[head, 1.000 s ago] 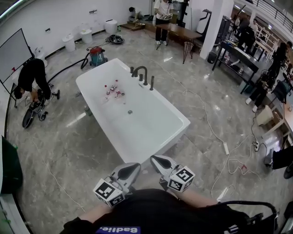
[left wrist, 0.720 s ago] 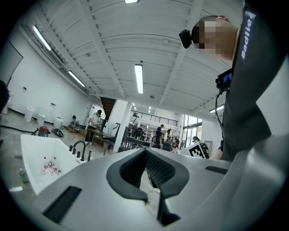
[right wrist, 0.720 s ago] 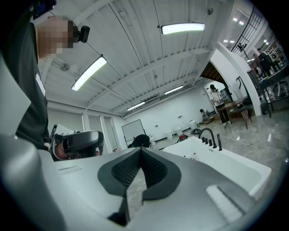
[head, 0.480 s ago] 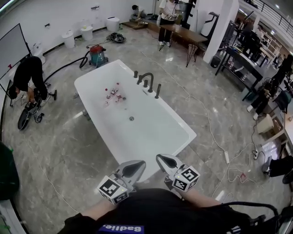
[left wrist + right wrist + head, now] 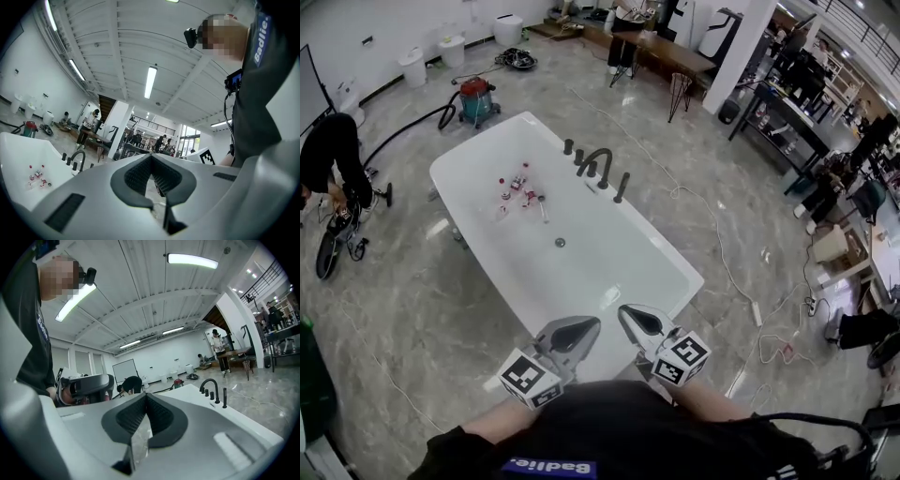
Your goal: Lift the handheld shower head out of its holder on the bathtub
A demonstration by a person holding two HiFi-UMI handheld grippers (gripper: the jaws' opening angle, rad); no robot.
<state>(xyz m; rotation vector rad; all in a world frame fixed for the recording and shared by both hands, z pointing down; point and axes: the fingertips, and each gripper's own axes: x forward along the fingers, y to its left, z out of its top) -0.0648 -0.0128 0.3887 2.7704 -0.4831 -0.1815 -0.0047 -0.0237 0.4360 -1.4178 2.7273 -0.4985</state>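
glossy grey marble-tiled floor (image 5: 412,309) carries a white rectangular bathtub (image 5: 464,164), a red canister vacuum cleaner (image 5: 474,101) near its far end, and a white power strip (image 5: 757,312) beside it.

Grey veined floor (image 5: 412,309), white walls (image 5: 403,23), strip lights (image 5: 150,82) overhead, perhaps a wooden table (image 5: 680,58).

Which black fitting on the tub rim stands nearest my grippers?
The tall slim rod at the row's near end, just past the arched spout; the others stand farther away.
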